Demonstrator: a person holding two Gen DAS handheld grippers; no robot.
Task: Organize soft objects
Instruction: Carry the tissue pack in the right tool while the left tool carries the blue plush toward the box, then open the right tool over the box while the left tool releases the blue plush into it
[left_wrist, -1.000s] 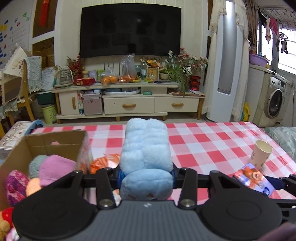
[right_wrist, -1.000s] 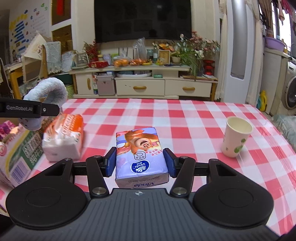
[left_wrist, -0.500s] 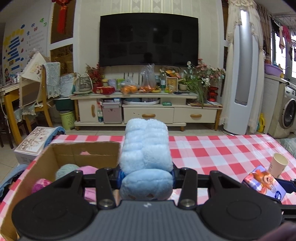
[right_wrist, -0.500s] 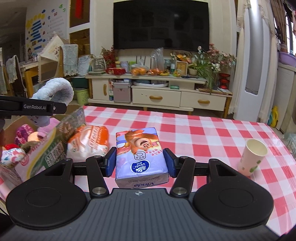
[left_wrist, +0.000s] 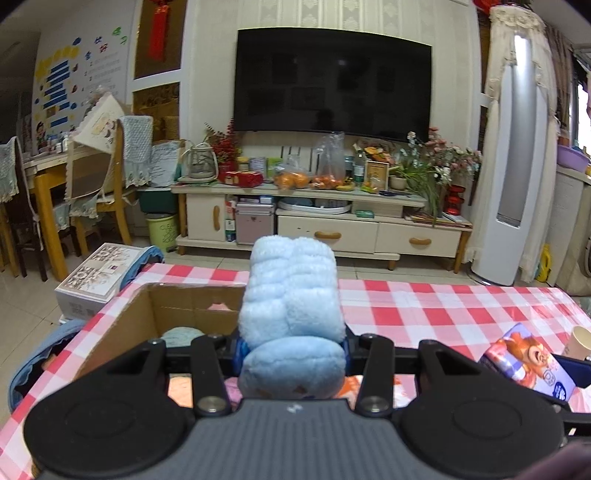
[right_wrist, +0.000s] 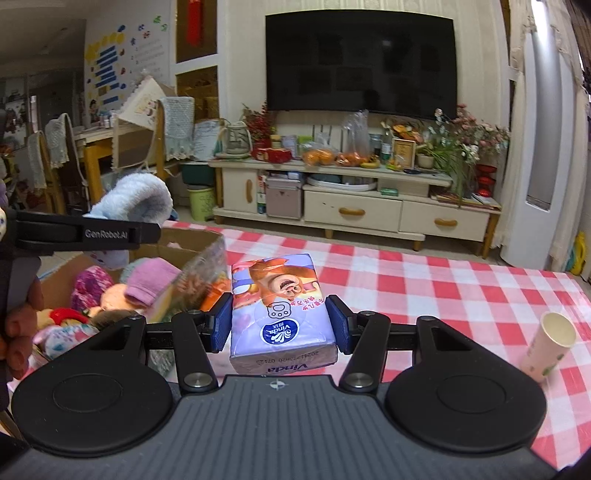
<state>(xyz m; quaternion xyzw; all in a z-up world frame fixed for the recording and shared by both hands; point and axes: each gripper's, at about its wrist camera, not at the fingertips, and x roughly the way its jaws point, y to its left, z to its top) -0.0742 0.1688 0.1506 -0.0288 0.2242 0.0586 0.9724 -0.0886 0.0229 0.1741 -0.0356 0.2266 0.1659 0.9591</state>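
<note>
My left gripper (left_wrist: 291, 349) is shut on a fluffy light-blue plush (left_wrist: 291, 295) and holds it above the open cardboard box (left_wrist: 147, 306). The plush also shows in the right wrist view (right_wrist: 133, 199), above the box (right_wrist: 199, 243), which holds several soft toys and knitted balls (right_wrist: 147, 280). My right gripper (right_wrist: 282, 325) is shut on a purple Vinda tissue pack (right_wrist: 282, 310), held above the table just right of the box. That pack shows in the left wrist view (left_wrist: 528, 365).
The table has a red-and-white checked cloth (right_wrist: 443, 288). A paper cup (right_wrist: 550, 345) stands at the right. An orange tissue pack (right_wrist: 216, 293) lies beside the box. A TV stand (right_wrist: 351, 199) and chairs (left_wrist: 107, 184) stand beyond the table.
Both grippers have risen and moved left with their loads. The left gripper now hangs over the box; the right gripper has come close beside it.
</note>
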